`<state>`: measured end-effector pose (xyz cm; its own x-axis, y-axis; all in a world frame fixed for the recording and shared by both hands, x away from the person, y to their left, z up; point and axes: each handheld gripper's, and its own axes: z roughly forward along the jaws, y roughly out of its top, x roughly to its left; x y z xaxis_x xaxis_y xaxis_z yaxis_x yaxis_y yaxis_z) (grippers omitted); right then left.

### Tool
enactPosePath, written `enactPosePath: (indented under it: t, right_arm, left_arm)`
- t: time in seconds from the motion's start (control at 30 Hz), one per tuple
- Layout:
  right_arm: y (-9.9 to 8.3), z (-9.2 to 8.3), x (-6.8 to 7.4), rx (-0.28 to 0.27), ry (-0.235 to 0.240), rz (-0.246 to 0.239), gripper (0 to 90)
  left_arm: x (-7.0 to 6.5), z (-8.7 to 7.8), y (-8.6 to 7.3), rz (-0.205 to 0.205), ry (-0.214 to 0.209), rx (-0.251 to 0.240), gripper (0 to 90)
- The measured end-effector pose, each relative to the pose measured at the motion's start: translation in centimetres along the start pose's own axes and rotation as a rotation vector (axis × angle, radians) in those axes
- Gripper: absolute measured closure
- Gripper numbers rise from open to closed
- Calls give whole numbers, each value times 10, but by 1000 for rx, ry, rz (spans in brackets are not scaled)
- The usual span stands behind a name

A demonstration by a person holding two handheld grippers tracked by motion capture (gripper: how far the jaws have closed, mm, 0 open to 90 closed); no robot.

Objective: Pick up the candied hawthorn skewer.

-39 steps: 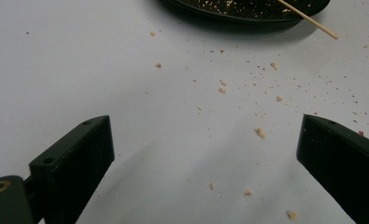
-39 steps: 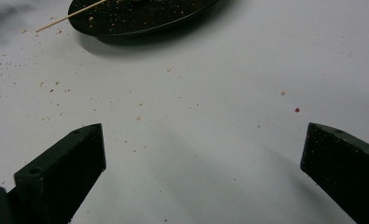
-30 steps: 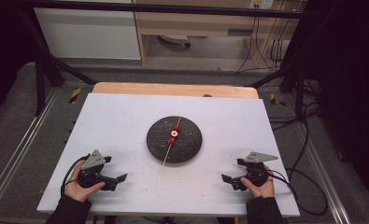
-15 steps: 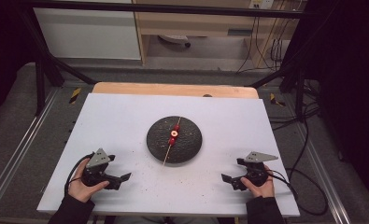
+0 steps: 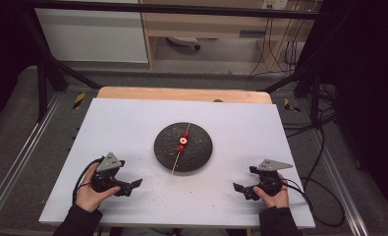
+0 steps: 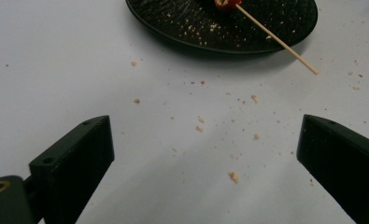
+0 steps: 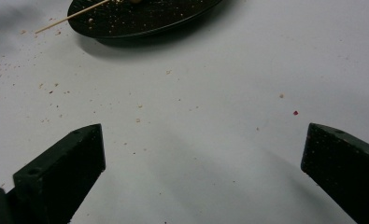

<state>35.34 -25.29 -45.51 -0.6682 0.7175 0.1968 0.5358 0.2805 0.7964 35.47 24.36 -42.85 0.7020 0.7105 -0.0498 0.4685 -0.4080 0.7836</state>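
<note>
Both grippers rest on the white table (image 5: 132, 123), jaws spread wide and empty: left gripper (image 5: 132, 186), right gripper (image 5: 240, 189). Between and beyond them sits the black plate (image 5: 196, 152) carrying a skewer (image 5: 178, 152). The gripper views reveal scattered crumbs (image 6: 232, 176).

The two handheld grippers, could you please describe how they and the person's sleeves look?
Each gripper, left gripper and right gripper, is black with two blocky black jaws and a grey three-cornered plate on top. A black cable trails from the right one. Both sleeves are dark.
</note>
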Motion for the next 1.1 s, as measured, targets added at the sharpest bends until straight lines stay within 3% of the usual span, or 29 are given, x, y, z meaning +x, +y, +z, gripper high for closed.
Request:
enactPosePath:
  t: [0.2, 1.1]
  right_arm:
    - [0, 0, 0, 2, -4, 0, 8]
    - [0, 2, 1, 16, -5, -5, 7]
  left_arm:
    - [-5, 3, 14, -5, 0, -11, 36]
    - [-36, 53, 63, 3, 6, 85, 70]
